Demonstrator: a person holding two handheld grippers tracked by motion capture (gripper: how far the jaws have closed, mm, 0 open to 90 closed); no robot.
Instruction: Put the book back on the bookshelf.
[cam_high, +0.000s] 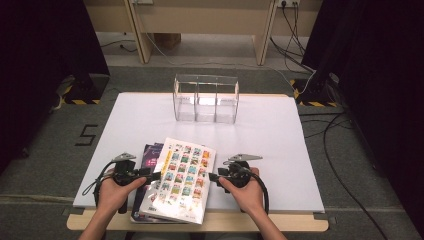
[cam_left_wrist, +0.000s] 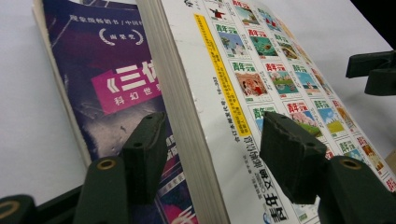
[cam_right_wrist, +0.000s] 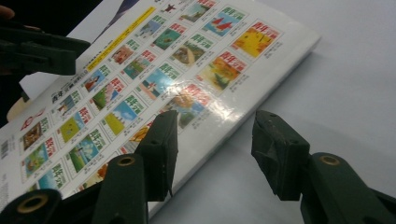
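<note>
white book (cam_high: 181, 180) lying tilted atop a purple book (cam_high: 148, 155) at the near edge of the desk (cam_high: 270, 145), well short of the clear organizer (cam_high: 205, 99) at the far side. left claw (cam_high: 156, 176) released, jaws wide and straddling the white book's page edge without pressing. right claw (cam_high: 212, 177) released too, jaws spread at the book's opposite edge, one over the cover, one over bare desk. likely step: clamping the white book from both sides for a lift. best done by sliding each lower jaw fully under the cover before closing, squeezing evenly, keeping the purple book out of the left grip, then raising level so the glossy cover cannot slip.
</note>
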